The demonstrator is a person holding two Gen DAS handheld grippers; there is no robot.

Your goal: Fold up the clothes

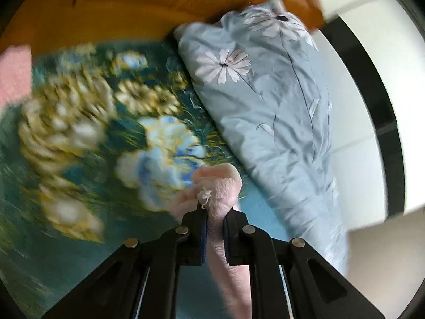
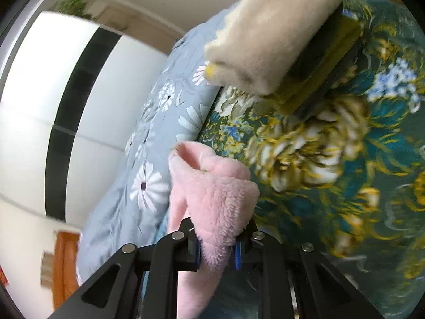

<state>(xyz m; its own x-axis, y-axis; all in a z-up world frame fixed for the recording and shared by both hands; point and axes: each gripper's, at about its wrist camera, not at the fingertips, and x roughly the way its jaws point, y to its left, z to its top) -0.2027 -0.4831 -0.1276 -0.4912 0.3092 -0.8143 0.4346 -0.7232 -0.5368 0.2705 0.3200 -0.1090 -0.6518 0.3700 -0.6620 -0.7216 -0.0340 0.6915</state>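
Rolled quilt [image 1: 268, 101] along bedspread [image 1: 87, 138], beside wardrobe [image 2: 39, 106]

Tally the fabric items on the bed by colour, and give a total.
Pink: 1, the fleece garment held by both grippers, left and right.
Cream: 1, the folded fleece.
Light blue: 1, the daisy quilt.
Teal floral: 1, the bedspread.
Total: 4

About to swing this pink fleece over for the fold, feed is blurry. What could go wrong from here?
1. The left tongs pinch only a narrow bunched bit of the pink fleece garment; it might slip out during a fast swing.
2. The right tongs grip a thick folded wad, so layers may shift and skew the fold.
3. The cream folded item and blue daisy quilt lie close; the hanging fleece could drag across them.
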